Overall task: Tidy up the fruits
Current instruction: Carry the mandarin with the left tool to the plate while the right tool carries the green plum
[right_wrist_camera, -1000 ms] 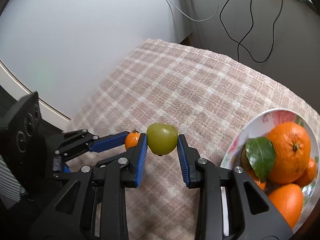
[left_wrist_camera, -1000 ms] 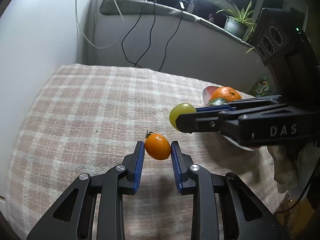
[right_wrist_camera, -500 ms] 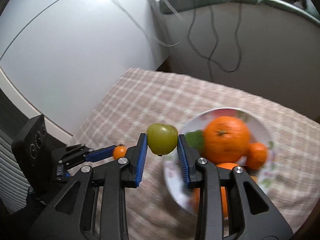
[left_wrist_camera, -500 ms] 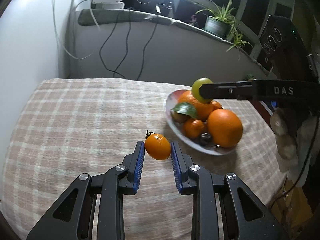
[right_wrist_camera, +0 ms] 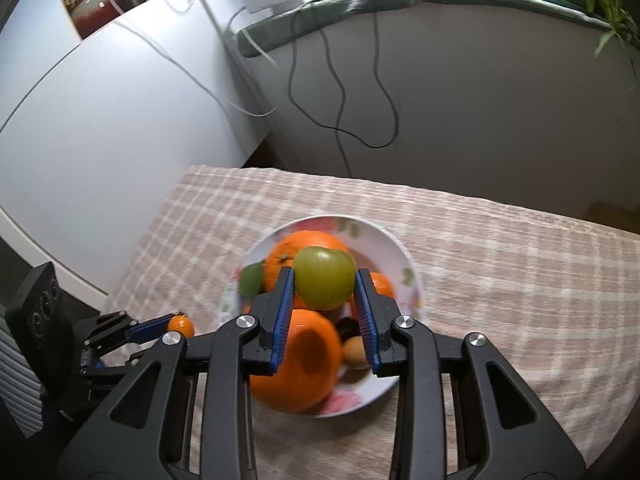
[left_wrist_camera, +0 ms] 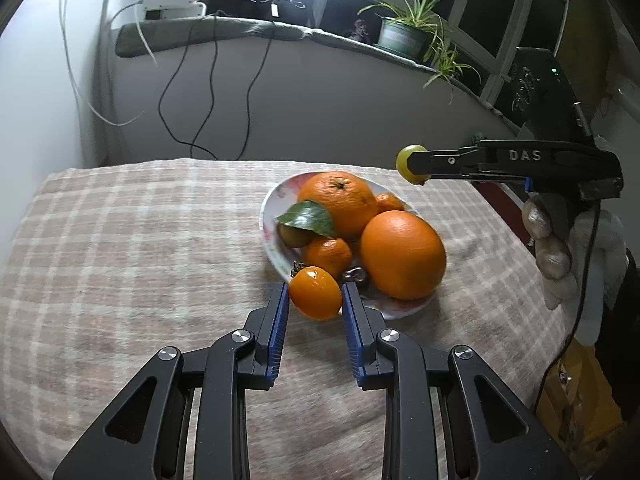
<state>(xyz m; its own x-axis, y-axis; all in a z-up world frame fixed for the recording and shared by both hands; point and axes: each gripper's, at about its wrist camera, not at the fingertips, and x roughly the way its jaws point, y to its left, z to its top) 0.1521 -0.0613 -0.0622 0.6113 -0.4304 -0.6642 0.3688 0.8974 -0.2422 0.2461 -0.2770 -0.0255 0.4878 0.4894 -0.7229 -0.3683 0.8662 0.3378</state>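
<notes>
A small orange tomato is pinched by the left hand-held gripper at the near rim of the plate. A green fruit is clamped by the right hand-held gripper above the plate's oranges on the checked surface.

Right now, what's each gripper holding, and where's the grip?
Left gripper: small orange tomato, pinched across its sides. Right gripper: green tomato, also held across its sides, above the plate.

small dark fruit in the plate mostly hidden behind oranges, too small to identify, right-wrist view blurred over the plate's fruit, green fruit half covered by the right gripper
</notes>
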